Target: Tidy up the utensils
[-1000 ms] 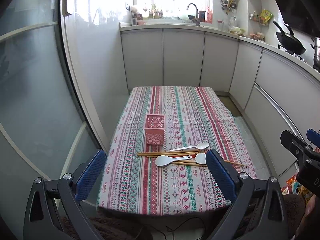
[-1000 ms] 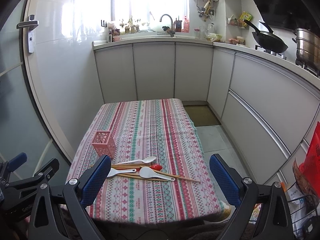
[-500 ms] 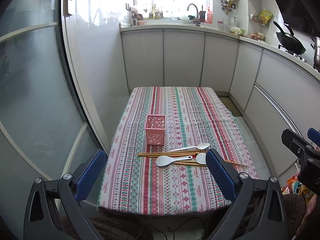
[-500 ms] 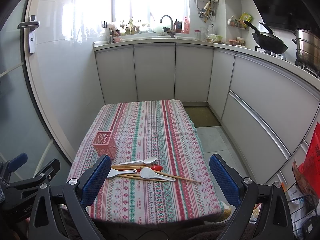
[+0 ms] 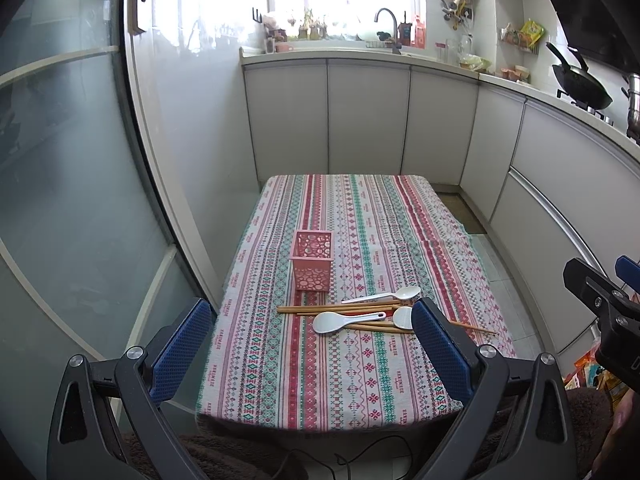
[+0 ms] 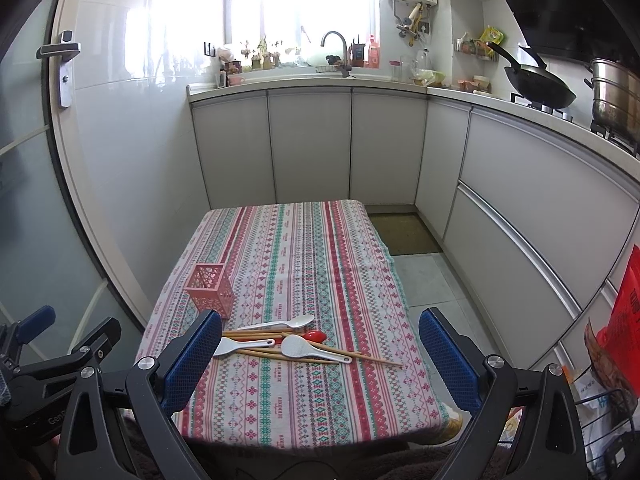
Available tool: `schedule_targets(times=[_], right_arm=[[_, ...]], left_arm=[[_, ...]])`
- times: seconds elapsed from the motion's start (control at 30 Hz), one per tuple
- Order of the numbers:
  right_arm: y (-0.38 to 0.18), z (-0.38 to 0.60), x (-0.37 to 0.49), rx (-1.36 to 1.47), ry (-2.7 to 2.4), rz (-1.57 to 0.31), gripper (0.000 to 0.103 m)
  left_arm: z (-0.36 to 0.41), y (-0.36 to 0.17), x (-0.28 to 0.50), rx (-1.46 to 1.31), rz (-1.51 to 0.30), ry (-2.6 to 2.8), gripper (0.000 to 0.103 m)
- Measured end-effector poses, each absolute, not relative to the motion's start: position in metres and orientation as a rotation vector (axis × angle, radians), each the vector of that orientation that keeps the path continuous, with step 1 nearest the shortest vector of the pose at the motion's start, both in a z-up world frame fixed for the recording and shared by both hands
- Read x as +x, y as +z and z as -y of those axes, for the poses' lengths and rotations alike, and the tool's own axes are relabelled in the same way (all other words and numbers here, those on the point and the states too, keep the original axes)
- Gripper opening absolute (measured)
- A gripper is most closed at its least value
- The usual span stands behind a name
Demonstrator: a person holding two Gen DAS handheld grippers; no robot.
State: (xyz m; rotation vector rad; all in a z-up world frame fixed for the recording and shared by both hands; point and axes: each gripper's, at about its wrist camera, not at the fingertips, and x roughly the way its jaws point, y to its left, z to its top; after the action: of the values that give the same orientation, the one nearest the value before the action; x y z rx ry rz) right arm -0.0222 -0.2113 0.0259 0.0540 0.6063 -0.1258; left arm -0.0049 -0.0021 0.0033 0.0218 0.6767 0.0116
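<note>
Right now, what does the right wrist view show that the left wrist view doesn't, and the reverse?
Only the right wrist view shows the red spoon among the utensils and the steel pot whole on the stove. Only the left wrist view shows the holder's open top and inside. Both show the pink holder, white spoons, chopsticks, striped tablecloth, and open, empty jaws.

Woven patterned tablecloth (image 5: 360, 360); perforated pink plastic holder (image 5: 311, 261); glossy white spoons (image 5: 345, 320) (plastic-looking); bare wooden chopsticks (image 5: 336, 309).
</note>
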Motion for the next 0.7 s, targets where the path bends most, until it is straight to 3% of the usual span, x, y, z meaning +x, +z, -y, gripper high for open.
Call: schedule_targets(times=[0.7], right_arm=[[0.0236,0.2105,-0.021,0.06,-0.119,-0.614,0.1]], left_arm=[[0.0031,0.0034,-0.0033,0.027,-0.684,0.017,0.102]])
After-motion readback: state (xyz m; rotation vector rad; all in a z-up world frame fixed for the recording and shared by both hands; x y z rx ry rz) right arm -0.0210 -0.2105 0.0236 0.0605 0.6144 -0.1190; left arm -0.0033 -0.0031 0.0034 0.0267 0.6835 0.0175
